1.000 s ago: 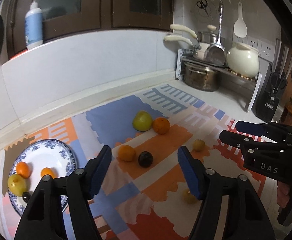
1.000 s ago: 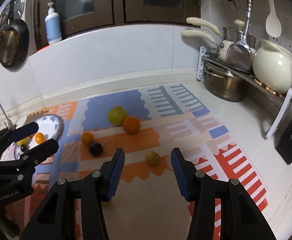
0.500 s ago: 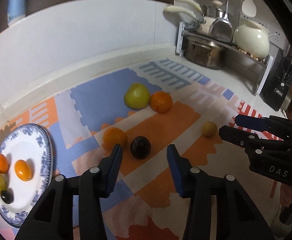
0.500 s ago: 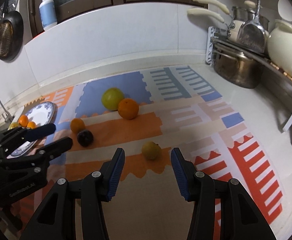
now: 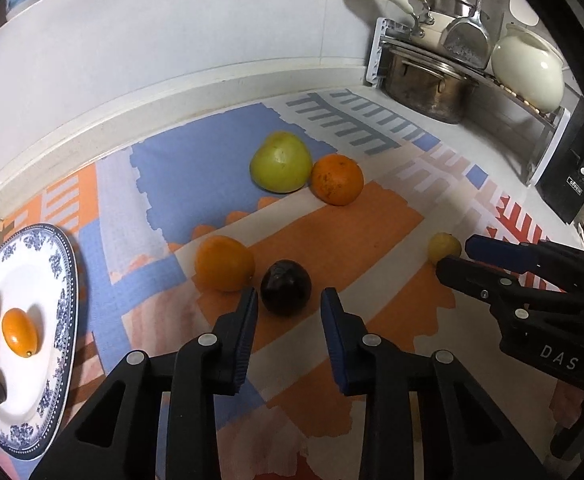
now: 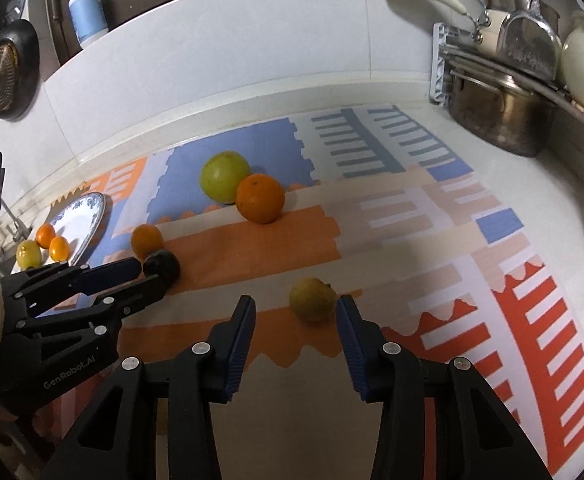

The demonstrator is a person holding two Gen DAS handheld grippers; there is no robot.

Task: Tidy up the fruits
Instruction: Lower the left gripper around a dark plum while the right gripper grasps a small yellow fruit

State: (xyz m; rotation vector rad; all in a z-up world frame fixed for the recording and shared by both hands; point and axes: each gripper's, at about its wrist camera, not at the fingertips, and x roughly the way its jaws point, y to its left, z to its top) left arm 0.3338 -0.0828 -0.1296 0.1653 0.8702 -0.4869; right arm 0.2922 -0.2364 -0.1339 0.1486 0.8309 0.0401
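On the worktop [image 5: 487, 152], a patterned mat [image 5: 363, 240] covers most of the surface; back edge runs along the white wall, right edge is taken up by a pot rack [image 5: 411, 60] holding a steel pot [image 5: 427, 84]; bare strip of worktop lies between mat and rack.
Plate [image 5: 24, 280] sits at the mat's left edge, blue rim, holding two small oranges, a yellow fruit and a small dark one; white centre of the plate shows bare.
Left hand-held gripper [image 5: 288, 308] is low over the mat, jaws apart, tips flanking the dark plum [image 5: 286, 287] without touching it; right hand-held gripper [image 6: 295, 312] likewise has jaws apart, wider; small yellow fruit [image 6: 311, 299] lies between the tips, nearer the right pad, no contact visible.
Green pear-like fruit [image 5: 280, 162] is toward the back of the mat, touching the large orange [image 5: 337, 179] on its right; both well apart from the grippers.
Smaller orange [image 5: 224, 263] sits just left of the plum, close beside the left jaw's tip; whether the two fruits touch, cannot tell.
Open mat runs between plum and yellow fruit, and in front of both grippers toward the near edge.
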